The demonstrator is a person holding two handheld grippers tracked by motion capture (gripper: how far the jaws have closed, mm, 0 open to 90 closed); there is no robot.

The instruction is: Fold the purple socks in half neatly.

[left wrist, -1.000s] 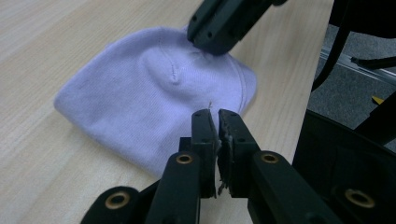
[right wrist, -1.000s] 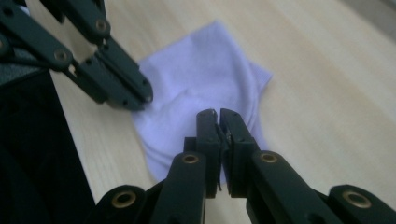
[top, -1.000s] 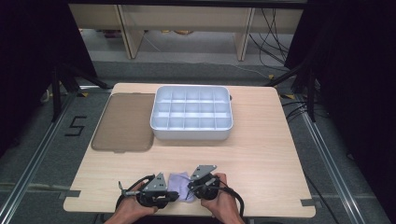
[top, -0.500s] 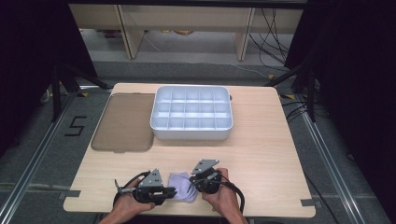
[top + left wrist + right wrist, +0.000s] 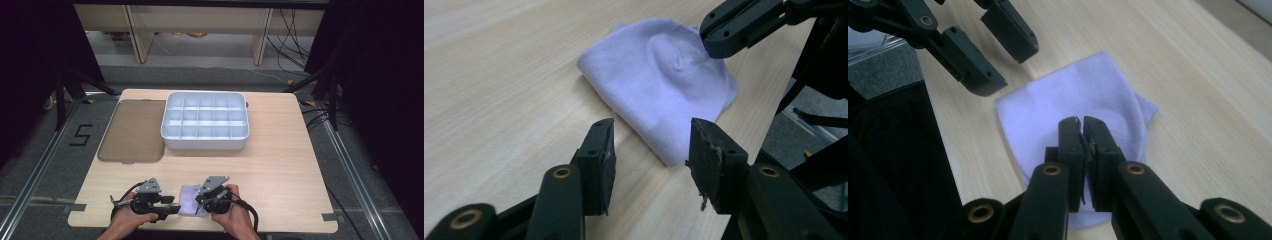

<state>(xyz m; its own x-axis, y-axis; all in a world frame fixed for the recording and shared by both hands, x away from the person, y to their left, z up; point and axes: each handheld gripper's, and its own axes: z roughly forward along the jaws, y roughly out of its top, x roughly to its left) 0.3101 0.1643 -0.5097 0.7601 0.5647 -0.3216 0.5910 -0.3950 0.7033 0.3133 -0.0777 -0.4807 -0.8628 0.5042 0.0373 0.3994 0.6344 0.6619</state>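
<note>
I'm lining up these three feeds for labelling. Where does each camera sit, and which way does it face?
High view: above the near table edge, looking forward and down; both hands show.
Left gripper view: on the left gripper, open jaws facing the lilac cloth.
Right gripper view: on the right gripper, shut above the cloth.
Shared: cloth and both grippers.

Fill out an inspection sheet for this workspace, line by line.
Surface: pale wooden table, bare at the right.
Job's things: folded lilac cloth flat near the front edge.
Clutter: white compartment tray, empty; brown lid to its left.
Grippers: left gripper open, short of the cloth; right gripper shut over the cloth, whether it pinches fabric is unclear.
Cables: black cable loops from the right gripper.
Surroundings: grey floor, marked 5.
</note>
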